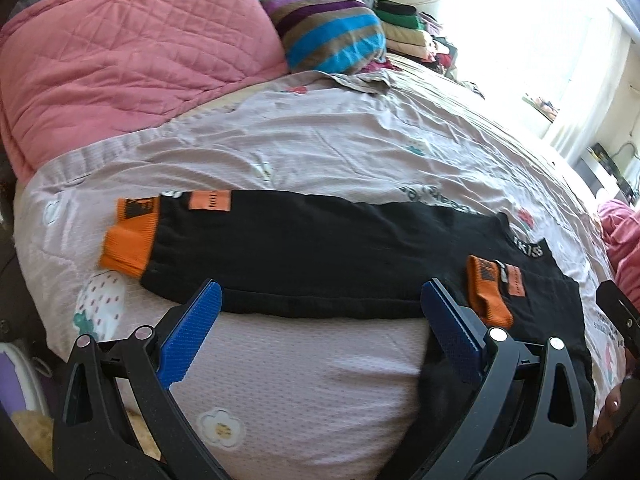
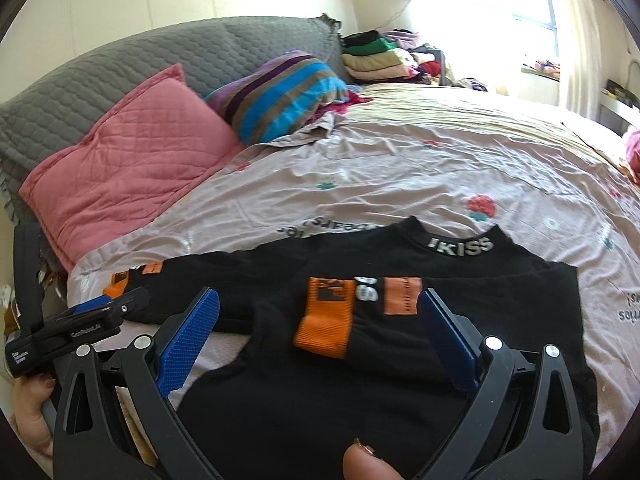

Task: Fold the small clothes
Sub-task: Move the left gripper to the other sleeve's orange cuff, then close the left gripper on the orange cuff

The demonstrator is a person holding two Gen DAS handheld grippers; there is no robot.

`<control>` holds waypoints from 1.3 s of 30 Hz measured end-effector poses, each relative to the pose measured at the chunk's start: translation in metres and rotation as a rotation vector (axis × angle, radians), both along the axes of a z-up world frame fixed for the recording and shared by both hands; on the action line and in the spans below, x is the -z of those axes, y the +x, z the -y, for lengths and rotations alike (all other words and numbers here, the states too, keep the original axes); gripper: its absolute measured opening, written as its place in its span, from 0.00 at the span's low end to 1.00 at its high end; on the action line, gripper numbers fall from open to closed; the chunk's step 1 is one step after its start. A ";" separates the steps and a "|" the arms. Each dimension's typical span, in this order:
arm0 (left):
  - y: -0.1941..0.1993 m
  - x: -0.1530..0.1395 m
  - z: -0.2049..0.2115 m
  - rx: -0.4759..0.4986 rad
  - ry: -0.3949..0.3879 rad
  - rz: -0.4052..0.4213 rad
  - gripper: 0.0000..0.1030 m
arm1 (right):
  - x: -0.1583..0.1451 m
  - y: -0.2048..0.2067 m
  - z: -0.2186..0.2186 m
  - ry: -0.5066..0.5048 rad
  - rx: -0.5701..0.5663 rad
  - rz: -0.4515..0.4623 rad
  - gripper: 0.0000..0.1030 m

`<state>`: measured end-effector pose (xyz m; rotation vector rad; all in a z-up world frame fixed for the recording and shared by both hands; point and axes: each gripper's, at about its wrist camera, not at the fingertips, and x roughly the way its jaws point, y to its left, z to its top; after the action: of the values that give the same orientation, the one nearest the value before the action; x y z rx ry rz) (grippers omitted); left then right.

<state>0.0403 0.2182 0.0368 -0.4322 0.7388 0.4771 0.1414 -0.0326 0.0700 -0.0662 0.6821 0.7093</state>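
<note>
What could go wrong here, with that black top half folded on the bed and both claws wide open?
1. One sleeve of the black top is folded in, its orange cuff on the body; a careless grab could undo it.
2. The other sleeve stretches far left; the open left claw might pinch the wrinkled bedsheet too.
3. The open right claw holds nothing.

Pink pillow [image 2: 132, 160] & striped pillow [image 2: 280, 96] on bedsheet [image 2: 400, 176].

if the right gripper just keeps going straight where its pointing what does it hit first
Most likely the black shirt, at the orange cuff of the sleeve folded across it. The open right gripper points right at that cuff, though depth is hard to judge.
</note>
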 end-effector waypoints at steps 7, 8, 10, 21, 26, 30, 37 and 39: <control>-0.013 0.007 -0.023 -0.041 -0.042 0.010 0.91 | 0.004 -0.008 -0.034 -0.019 -0.058 0.003 0.96; -0.014 0.008 -0.025 -0.048 -0.045 0.009 0.91 | 0.005 -0.009 -0.038 -0.021 -0.067 0.002 0.96; -0.017 0.011 -0.030 -0.064 -0.044 0.003 0.91 | 0.006 -0.012 -0.046 -0.026 -0.080 0.001 0.96; -0.033 0.022 -0.059 -0.132 -0.097 0.006 0.91 | 0.015 -0.024 -0.082 -0.059 -0.163 0.001 0.96; -0.042 0.029 -0.075 -0.174 -0.127 0.009 0.91 | 0.022 -0.028 -0.093 -0.074 -0.194 -0.003 0.96; -0.050 0.035 -0.089 -0.215 -0.140 0.004 0.91 | 0.027 -0.030 -0.098 -0.087 -0.207 -0.007 0.96; -0.063 0.051 -0.114 -0.281 -0.231 0.033 0.91 | 0.035 -0.028 -0.101 -0.085 -0.212 -0.029 0.96; -0.065 0.054 -0.119 -0.292 -0.260 0.057 0.91 | 0.035 -0.027 -0.101 -0.085 -0.212 -0.031 0.96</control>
<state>-0.0247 0.3376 -0.0171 -0.8013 0.6876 0.6419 0.1141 0.0686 0.0347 -0.2080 0.7413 0.8855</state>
